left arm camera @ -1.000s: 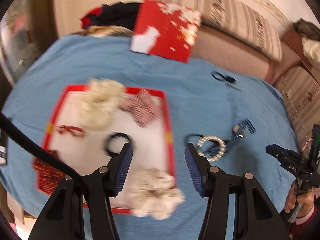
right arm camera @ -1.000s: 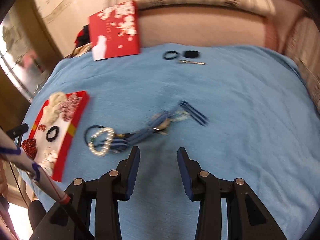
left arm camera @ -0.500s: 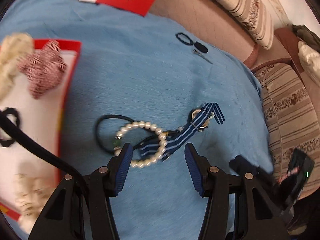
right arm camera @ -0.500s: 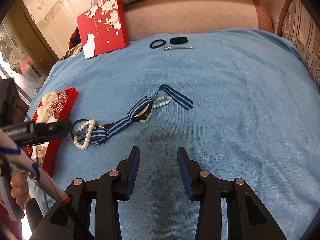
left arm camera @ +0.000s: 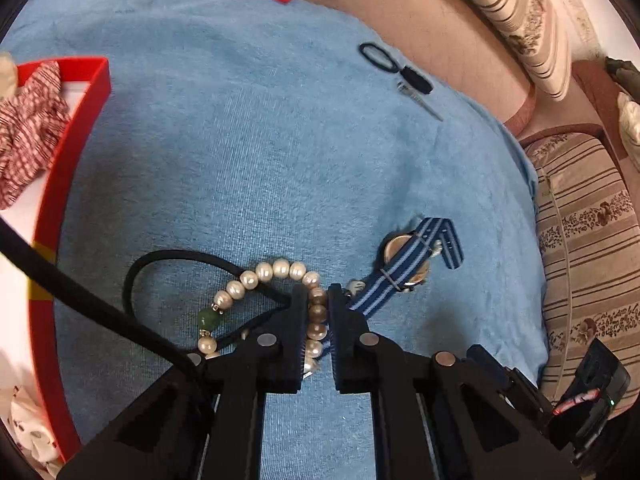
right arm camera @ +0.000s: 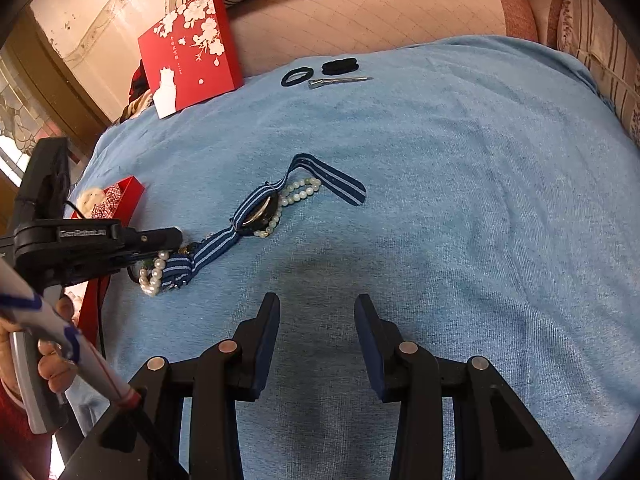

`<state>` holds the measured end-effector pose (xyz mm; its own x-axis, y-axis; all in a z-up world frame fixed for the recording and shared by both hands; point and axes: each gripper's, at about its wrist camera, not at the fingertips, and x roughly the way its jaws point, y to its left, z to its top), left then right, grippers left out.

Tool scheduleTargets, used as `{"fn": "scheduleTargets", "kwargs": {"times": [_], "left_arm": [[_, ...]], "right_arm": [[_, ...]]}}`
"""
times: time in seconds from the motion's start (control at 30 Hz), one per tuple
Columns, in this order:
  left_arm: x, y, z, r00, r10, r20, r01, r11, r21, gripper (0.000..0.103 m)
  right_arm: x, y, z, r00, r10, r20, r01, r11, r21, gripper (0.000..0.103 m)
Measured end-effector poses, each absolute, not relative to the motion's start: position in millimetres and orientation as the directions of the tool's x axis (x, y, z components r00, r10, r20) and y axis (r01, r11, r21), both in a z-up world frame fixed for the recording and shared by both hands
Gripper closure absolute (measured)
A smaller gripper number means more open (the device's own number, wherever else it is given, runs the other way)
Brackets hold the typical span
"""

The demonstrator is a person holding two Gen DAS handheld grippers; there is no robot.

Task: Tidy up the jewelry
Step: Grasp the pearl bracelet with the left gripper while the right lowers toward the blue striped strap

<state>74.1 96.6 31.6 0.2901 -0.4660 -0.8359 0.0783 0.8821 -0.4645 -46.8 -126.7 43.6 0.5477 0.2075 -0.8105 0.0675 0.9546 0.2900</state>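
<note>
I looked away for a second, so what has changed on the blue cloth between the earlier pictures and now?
The left gripper has swung from over the red tray to the jewelry pile, come down, and its jaws are closing on the pearl bracelet. The right gripper sank slightly, open and empty as before. The striped watch, hair ties and box have not moved.
</note>
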Motion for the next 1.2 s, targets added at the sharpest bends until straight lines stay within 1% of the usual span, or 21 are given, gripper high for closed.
{"fn": "scheduleTargets", "kwargs": {"times": [0.13, 0.33, 0.43, 0.53, 0.57, 0.73, 0.83, 0.93, 0.97, 1.1, 1.17, 1.2], "left_arm": [[52, 110, 64, 0.336, -0.522, -0.784, 0.116, 0.849, -0.516, 0.094], [-2, 137, 119, 0.413, -0.567, -0.713, 0.215, 0.821, -0.529, 0.094], [-30, 145, 128, 0.436, -0.566, -0.7, 0.252, 0.823, -0.508, 0.094], [-50, 150, 124, 0.453, -0.543, -0.707, 0.269, 0.839, -0.472, 0.094], [-57, 152, 118, 0.451, -0.537, -0.714, 0.268, 0.844, -0.465, 0.094], [-66, 163, 73, 0.378, -0.538, -0.754, 0.213, 0.843, -0.494, 0.094], [-70, 169, 63, 0.372, -0.542, -0.754, 0.197, 0.84, -0.506, 0.094], [-73, 173, 61, 0.387, -0.544, -0.744, 0.204, 0.838, -0.507, 0.094], [-74, 173, 60, 0.389, -0.544, -0.743, 0.204, 0.838, -0.507, 0.094], [-75, 175, 60, 0.397, -0.54, -0.742, 0.208, 0.84, -0.501, 0.094], [-77, 175, 60, 0.403, -0.533, -0.744, 0.208, 0.845, -0.493, 0.094], [-77, 175, 59, 0.404, -0.532, -0.745, 0.208, 0.846, -0.491, 0.094]], "right_arm": [[-47, -127, 46, 0.553, 0.213, -0.805, 0.065, 0.953, 0.297, 0.061], [-37, -125, 53, 0.567, 0.257, -0.783, 0.061, 0.934, 0.351, 0.061], [-25, -117, 54, 0.57, 0.282, -0.771, 0.051, 0.925, 0.376, 0.061], [-11, -108, 52, 0.56, 0.313, -0.767, 0.04, 0.915, 0.402, 0.061], [-8, -106, 50, 0.555, 0.32, -0.768, 0.038, 0.912, 0.408, 0.059], [13, -99, 42, 0.533, 0.323, -0.782, 0.078, 0.902, 0.425, 0.057], [6, -94, 48, 0.538, 0.37, -0.757, 0.055, 0.881, 0.47, 0.057], [-11, -85, 53, 0.552, 0.391, -0.737, 0.021, 0.876, 0.481, 0.052], [-16, -83, 54, 0.558, 0.39, -0.732, 0.014, 0.878, 0.478, 0.049], [-39, -64, 61, 0.6, 0.358, -0.715, -0.033, 0.905, 0.425, 0.047], [-46, -50, 62, 0.611, 0.347, -0.712, -0.066, 0.918, 0.39, 0.042], [-44, -44, 60, 0.607, 0.34, -0.719, -0.079, 0.925, 0.371, 0.042]]}}
